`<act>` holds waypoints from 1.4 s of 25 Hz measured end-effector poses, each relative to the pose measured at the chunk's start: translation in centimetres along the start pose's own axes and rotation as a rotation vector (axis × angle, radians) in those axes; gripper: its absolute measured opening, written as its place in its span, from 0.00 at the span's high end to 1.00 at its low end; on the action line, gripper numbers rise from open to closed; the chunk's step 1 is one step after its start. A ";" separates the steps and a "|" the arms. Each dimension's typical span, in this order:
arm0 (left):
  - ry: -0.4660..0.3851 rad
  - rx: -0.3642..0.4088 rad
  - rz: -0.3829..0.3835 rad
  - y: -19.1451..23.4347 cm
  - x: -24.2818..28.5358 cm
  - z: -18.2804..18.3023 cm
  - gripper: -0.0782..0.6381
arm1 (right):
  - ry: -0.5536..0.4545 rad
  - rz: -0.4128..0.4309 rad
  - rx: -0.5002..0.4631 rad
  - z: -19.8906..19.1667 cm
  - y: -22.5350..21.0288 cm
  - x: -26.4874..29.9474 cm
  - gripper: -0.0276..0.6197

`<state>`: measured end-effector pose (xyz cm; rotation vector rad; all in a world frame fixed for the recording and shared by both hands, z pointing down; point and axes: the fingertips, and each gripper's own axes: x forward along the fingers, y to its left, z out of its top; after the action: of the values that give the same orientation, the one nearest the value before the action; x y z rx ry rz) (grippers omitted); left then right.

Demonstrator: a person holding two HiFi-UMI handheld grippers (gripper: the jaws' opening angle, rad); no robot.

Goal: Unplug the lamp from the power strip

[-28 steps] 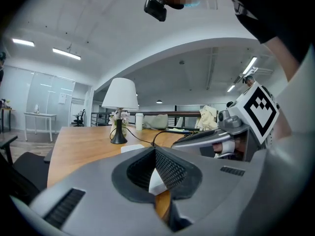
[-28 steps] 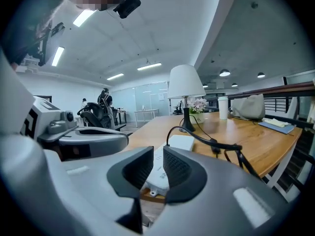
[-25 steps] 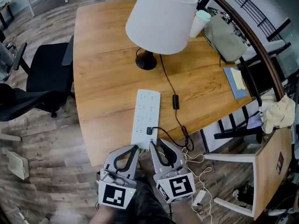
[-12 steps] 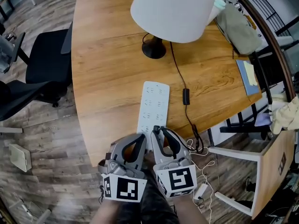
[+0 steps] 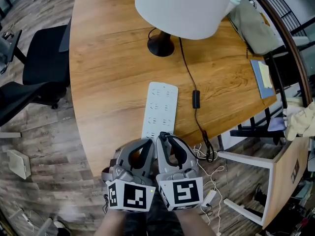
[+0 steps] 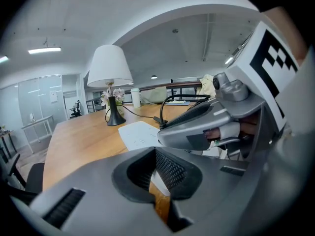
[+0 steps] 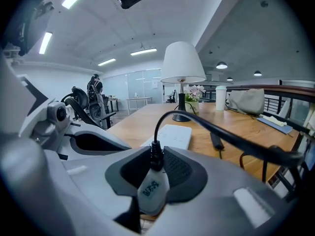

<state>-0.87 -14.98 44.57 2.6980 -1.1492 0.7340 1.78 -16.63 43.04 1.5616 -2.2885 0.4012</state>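
A white power strip [image 5: 160, 107] lies on the wooden table [image 5: 108, 82], near its front edge. The lamp [image 5: 184, 6] stands behind it. Its black cord [image 5: 189, 77], with an inline switch [image 5: 195, 99], runs down to a plug at the strip's near end. My right gripper [image 5: 163, 137] has that plug [image 7: 151, 191] between its pads, and its jaws are closing on it. The prongs are hidden. My left gripper [image 5: 146, 141] sits close beside it at the strip's near end, shut with nothing between its pads.
A black office chair [image 5: 37, 68] stands left of the table. A grey bag [image 5: 251, 23] and a blue notebook [image 5: 261, 77] lie at the table's right side. White cables [image 5: 209, 181] trail on the floor by a white frame [image 5: 246, 163].
Both grippers have moved forward to the strip's near end. The right jaws, open behind the plug a second ago, have come in round it.
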 end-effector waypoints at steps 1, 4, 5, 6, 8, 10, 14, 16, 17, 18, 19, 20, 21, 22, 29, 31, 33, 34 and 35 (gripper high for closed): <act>-0.002 -0.001 -0.002 -0.1 0.0 0.0 0.90 | 0.001 -0.009 -0.002 0.1 0.0 0.0 0.82; -0.018 -0.020 -0.021 -0.3 0.0 0.1 0.90 | 0.017 -0.040 -0.061 0.3 0.2 0.0 0.83; -0.020 -0.025 -0.025 -0.2 0.0 0.1 0.90 | 0.020 -0.048 -0.082 0.3 0.3 0.0 0.83; -0.021 -0.027 -0.027 -0.1 -0.1 0.0 0.90 | 0.021 -0.054 -0.096 0.3 0.4 0.0 0.83; -0.019 -0.028 -0.028 -0.1 -0.1 0.1 0.90 | 0.013 -0.061 -0.085 0.3 0.5 0.0 0.83; -0.016 -0.027 -0.030 -0.1 -0.1 0.1 0.90 | -0.010 -0.046 -0.005 0.3 0.3 -0.1 0.83; -0.010 -0.032 -0.026 -0.1 -0.1 0.1 0.90 | -0.065 -0.002 0.196 0.1 -0.5 -0.5 0.83; -0.012 -0.037 -0.025 -0.1 -0.1 0.1 0.90 | -0.071 -0.005 0.211 0.1 -0.5 -0.5 0.83; -0.013 -0.038 -0.024 -0.1 -0.2 0.1 0.90 | -0.066 -0.012 0.182 0.2 -0.4 -0.5 0.83; -0.014 -0.040 -0.025 -0.1 -0.2 0.1 0.90 | -0.059 -0.021 0.140 0.2 -0.3 -0.5 0.83; -0.014 -0.042 -0.025 0.0 -0.2 0.1 0.90 | -0.051 -0.029 0.094 0.3 -0.1 -0.4 0.83; -0.015 -0.045 -0.026 0.0 -0.2 0.2 0.90 | -0.043 -0.036 0.046 0.4 0.0 -0.4 0.83; -0.015 -0.047 -0.026 0.0 -0.1 0.2 0.90 | -0.034 -0.042 0.000 0.5 0.2 -0.3 0.83; -0.015 -0.050 -0.025 0.0 -0.1 0.2 0.90 | -0.024 -0.045 -0.041 0.6 0.4 -0.2 0.83; -0.014 -0.049 -0.016 0.0 -0.1 0.2 0.90 | -0.067 0.008 0.093 0.4 0.0 -0.3 0.84; -0.013 -0.050 -0.012 -0.1 -0.1 0.2 0.90 | -0.075 0.013 0.116 0.3 -0.2 -0.5 0.84; -0.011 -0.053 -0.009 -0.1 0.0 0.2 0.90 | -0.065 0.009 0.049 0.4 0.0 -0.3 0.84; -0.009 -0.055 -0.008 -0.1 0.0 0.1 0.90 | -0.062 0.007 0.019 0.5 0.2 -0.3 0.84; -0.009 -0.057 -0.009 -0.1 0.0 0.1 0.90 | -0.061 0.003 -0.005 0.6 0.3 -0.2 0.84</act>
<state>-0.80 -14.95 44.44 2.6610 -1.1417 0.6779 1.49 -16.58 42.39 1.5896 -2.3354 0.3534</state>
